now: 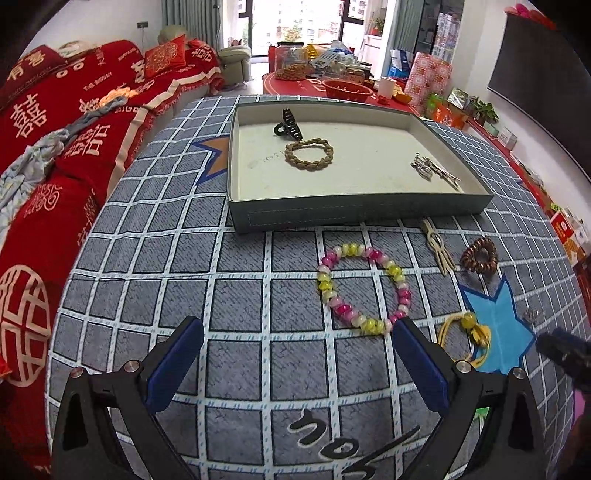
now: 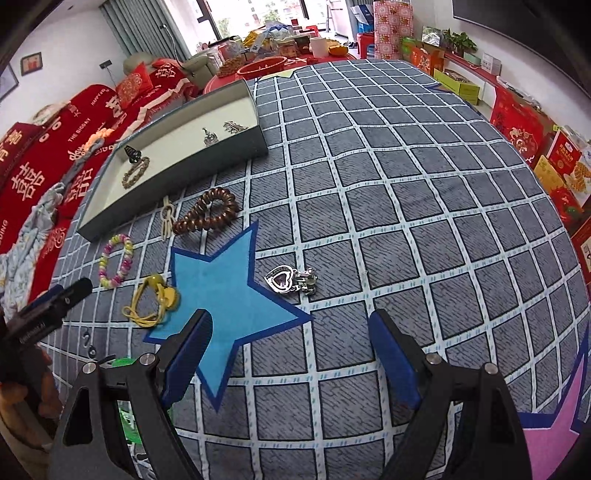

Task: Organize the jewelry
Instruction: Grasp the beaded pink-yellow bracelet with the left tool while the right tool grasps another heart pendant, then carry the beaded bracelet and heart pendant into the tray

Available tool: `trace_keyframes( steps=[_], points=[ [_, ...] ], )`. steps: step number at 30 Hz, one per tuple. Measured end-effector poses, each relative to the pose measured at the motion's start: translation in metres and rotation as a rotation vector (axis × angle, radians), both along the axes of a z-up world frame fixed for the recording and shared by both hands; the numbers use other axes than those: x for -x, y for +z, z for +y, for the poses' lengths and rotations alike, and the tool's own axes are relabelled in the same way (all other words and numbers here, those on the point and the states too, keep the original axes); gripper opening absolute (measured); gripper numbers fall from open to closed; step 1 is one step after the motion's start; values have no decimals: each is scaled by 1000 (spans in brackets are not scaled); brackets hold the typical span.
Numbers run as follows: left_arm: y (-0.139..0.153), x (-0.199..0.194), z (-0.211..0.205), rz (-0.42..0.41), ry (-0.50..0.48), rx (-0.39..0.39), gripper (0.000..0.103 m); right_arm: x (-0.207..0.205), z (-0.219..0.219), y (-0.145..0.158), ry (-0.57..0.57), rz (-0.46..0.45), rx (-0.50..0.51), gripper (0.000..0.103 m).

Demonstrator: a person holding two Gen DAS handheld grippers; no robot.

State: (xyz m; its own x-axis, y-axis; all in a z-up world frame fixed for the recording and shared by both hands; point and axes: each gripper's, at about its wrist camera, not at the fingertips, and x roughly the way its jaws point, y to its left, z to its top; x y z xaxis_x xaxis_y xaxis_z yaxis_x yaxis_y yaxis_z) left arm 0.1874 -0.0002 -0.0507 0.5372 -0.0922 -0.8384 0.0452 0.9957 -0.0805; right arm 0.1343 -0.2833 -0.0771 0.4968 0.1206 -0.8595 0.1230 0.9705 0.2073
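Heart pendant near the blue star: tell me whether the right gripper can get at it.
Probably yes. The heart pendant lies in the open ahead of the right gripper, whose fingers are spread wide, with only bare tablecloth between.

This is a home living room: a sofa (image 1: 74, 122) draped in red wedding-character covers, tall windows (image 1: 295, 18) with grey curtains, a wall television (image 1: 543, 77), potted plants (image 1: 484, 110), and gift boxes (image 2: 561, 162) stacked along the wall.
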Motion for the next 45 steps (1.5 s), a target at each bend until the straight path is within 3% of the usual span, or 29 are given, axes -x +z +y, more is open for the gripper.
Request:
trace_keyframes(
  steps=[7,19,21,24,27,28,34,35,45],
  points=[
    [-8,-19,0,22,30,6,103,-8,4,-6,43,-17,81,85],
    [-18,-25,-26,14,-67,-70,100,-23,26,-7,160,-52,220,67],
    [-16,-25,-29,8,-83,-65,94,-22,28,-6,166,-54,221,59],
    [-12,-22,-36,-7,-129,-63,71,-22,32,-5,172,-55,219,42],
    [-9,-18,-44,-19,-177,-62,39,-22,34,-4,169,-50,214,35],
    [-8,-17,-46,-22,-194,-58,23,-21,34,-4,165,-51,211,35],
    [-5,-13,-37,-5,-192,32,23,-14,16,2,104,-67,105,32],
    [-4,-13,-36,-5,-189,42,23,-14,11,3,95,-63,77,19],
    [14,-5,-26,-44,-191,78,23,-9,-4,7,62,-69,26,19]
  ],
)
